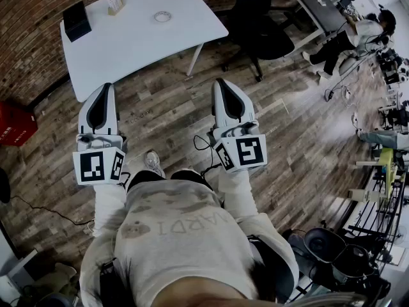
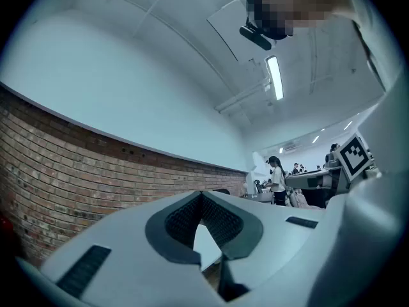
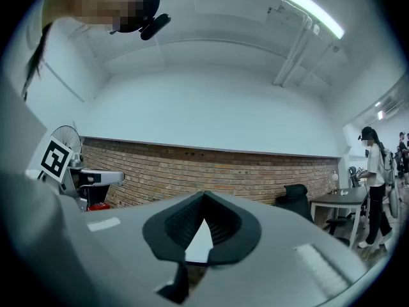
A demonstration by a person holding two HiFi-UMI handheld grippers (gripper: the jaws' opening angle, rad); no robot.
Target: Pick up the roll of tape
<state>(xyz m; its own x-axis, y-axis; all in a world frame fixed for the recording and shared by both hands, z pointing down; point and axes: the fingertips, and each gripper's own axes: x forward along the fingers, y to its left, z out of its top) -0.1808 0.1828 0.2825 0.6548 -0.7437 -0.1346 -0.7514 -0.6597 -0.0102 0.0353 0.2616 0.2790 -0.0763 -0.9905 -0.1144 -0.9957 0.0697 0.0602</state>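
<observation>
- Roll of tape is lying on the white table, well apart from both grippers.
- Left gripper and right gripper are hovering over the wood-plank floor, jaws pressed together, empty.
- Brick wall is backing the table.

The table is smooth and matt, the floor wood, the wall brick.

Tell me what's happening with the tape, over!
Left gripper shut, empty. Right gripper shut, empty. Roll of tape on white table, untouched. Nothing blocking it.
</observation>
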